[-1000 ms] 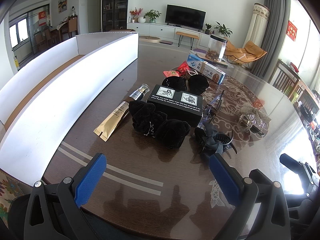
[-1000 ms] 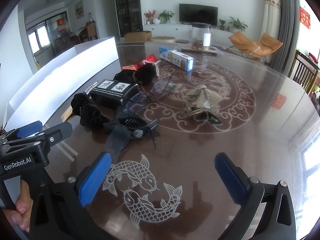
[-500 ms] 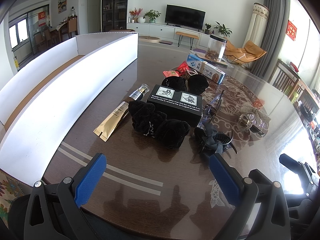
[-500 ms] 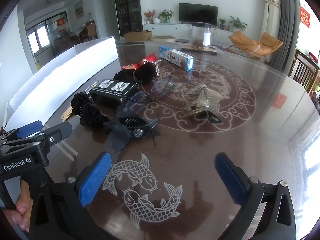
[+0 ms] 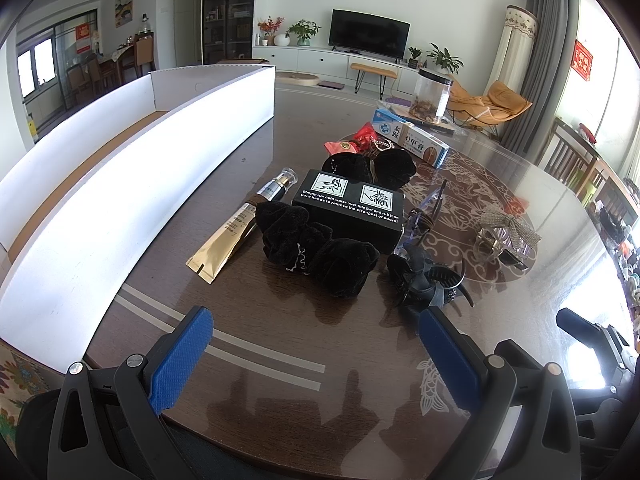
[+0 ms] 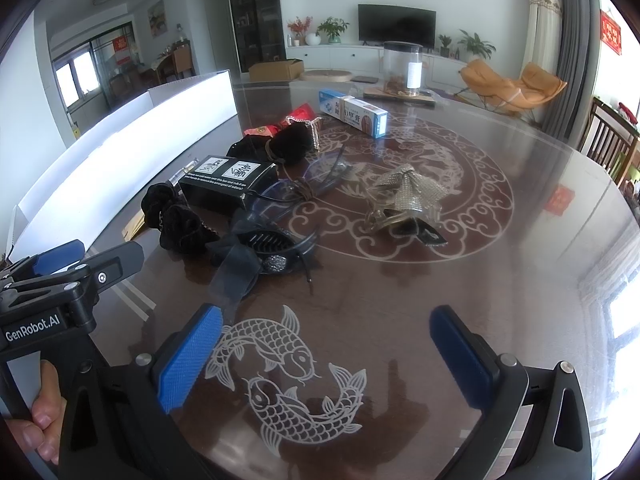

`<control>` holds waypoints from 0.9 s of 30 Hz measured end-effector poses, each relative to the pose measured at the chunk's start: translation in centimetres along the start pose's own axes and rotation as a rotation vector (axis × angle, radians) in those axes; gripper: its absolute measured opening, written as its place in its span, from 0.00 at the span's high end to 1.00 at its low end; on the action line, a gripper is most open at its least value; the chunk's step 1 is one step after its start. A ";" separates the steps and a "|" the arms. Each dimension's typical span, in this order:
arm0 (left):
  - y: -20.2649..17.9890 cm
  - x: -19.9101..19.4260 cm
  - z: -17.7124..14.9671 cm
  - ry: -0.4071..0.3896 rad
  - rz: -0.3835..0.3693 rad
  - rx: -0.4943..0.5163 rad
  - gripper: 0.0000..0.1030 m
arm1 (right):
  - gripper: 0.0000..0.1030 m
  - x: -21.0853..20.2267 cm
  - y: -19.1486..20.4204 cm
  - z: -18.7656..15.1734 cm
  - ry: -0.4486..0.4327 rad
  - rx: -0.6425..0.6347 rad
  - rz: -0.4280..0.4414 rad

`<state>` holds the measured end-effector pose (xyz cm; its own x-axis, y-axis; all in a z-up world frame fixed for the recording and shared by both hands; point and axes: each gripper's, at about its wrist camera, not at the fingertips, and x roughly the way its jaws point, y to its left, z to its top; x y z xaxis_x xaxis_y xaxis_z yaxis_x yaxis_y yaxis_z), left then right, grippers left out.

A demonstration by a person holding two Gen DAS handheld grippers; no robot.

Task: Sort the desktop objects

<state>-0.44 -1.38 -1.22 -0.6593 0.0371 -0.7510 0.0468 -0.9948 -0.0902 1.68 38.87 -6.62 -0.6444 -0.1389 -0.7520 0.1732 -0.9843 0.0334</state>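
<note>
Nothing picked up yet. Left hand-held gripper (image 5: 316, 344) spread wide and empty, hovering low over the near edge of the counter (image 5: 256, 392). Right hand-held gripper (image 6: 326, 346) same deal: gaping, nothing between the pads, parked above the etched fish pattern.

Clutter all bunched mid-counter: black scrunchie (image 5: 316, 250) closest to the left gripper, gold tube (image 5: 226, 240) just beside it on the box side, black printed box (image 5: 348, 210) touching the scrunchie from behind, black hair claw (image 5: 424, 280) off to its right. Farther back: second dark scrunchie (image 5: 390, 168), glasses (image 6: 304, 190), silver mesh bow clip (image 6: 408, 196), toothpaste carton (image 5: 412, 136), red packets (image 5: 362, 136). Long white cardboard tray (image 5: 132, 184) along the left edge, looks empty, probably the drop-off.

Best guess for the current step: going for the first item, likely that near scrunchie or the claw. Tips for doing it cleanly:
- Come straight down, one pad each side of the fabric, no scooping.
- Squeeze the fat middle, soft stuff slips otherwise.
- Watch the tube and box, both touching or nearly, easy to drag along.
- Lift clear before swinging toward the tray wall.
</note>
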 end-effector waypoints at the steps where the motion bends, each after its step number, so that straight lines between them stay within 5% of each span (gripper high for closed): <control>1: 0.0 0.0 0.0 0.000 0.000 0.000 0.00 | 0.00 0.0 0.0 0.0 0.000 0.000 0.000; 27: 0.0 0.0 0.0 0.000 0.000 -0.001 0.00 | 0.00 0.2 0.2 -0.2 0.006 0.000 0.001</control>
<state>-0.44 -1.40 -1.23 -0.6595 0.0369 -0.7508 0.0480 -0.9947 -0.0910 1.74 38.67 -6.90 -0.6400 -0.1393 -0.7556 0.1738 -0.9842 0.0342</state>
